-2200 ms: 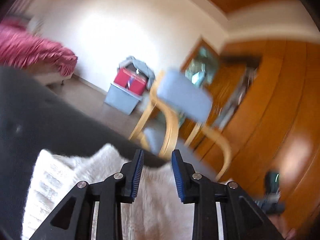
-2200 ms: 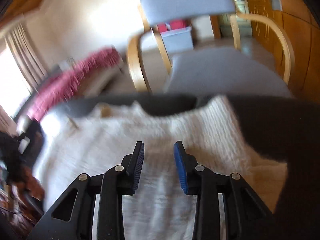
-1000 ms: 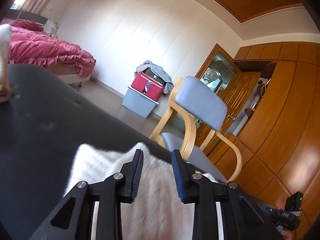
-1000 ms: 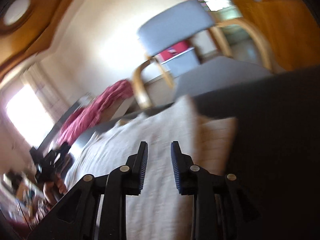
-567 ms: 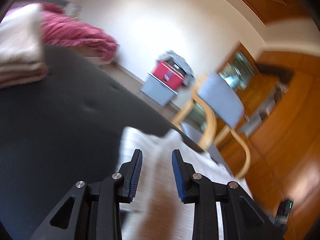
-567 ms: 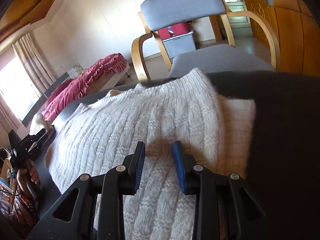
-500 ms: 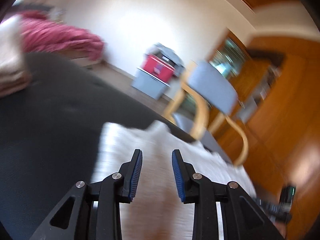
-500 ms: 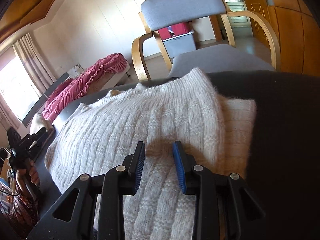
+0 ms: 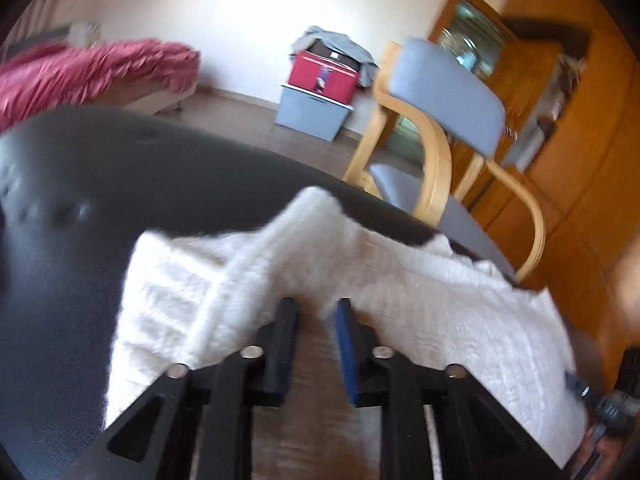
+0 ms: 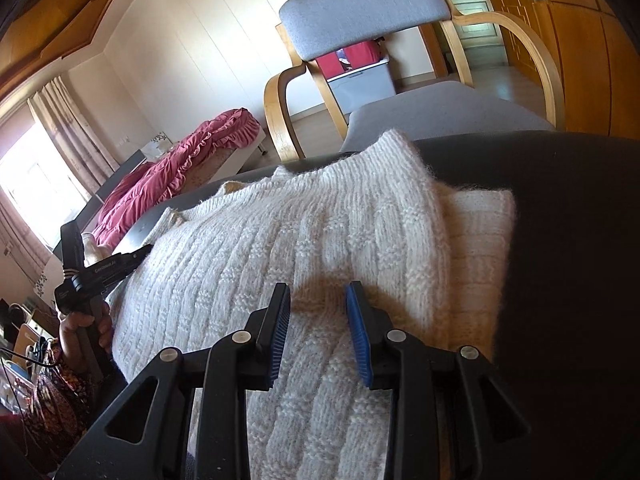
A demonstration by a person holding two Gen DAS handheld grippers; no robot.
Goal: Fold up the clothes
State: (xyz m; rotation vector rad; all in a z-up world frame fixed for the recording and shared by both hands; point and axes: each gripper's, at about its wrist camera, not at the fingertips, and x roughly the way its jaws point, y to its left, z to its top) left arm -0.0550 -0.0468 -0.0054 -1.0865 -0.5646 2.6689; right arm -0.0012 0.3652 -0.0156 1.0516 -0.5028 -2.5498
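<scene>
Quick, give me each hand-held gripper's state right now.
Left hand-held gripper: closing over the white sweater, nothing pinched yet.
Right hand-held gripper: open above the sweater, holding nothing.

Left gripper [image 9: 314, 314] jaws closing over white knit sweater [image 9: 400, 300], fabric between them. Sweater lies on black padded surface [image 9: 100, 184]. Grey-cushioned wooden chair [image 9: 444, 92] far right; red bedding [image 9: 92, 72] far left.

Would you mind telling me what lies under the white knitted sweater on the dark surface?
Under the white knitted sweater a flatter cream fabric layer sticks out at one side, and both rest on the dark padded surface. How far that layer reaches beneath is covered by the sweater.
</scene>
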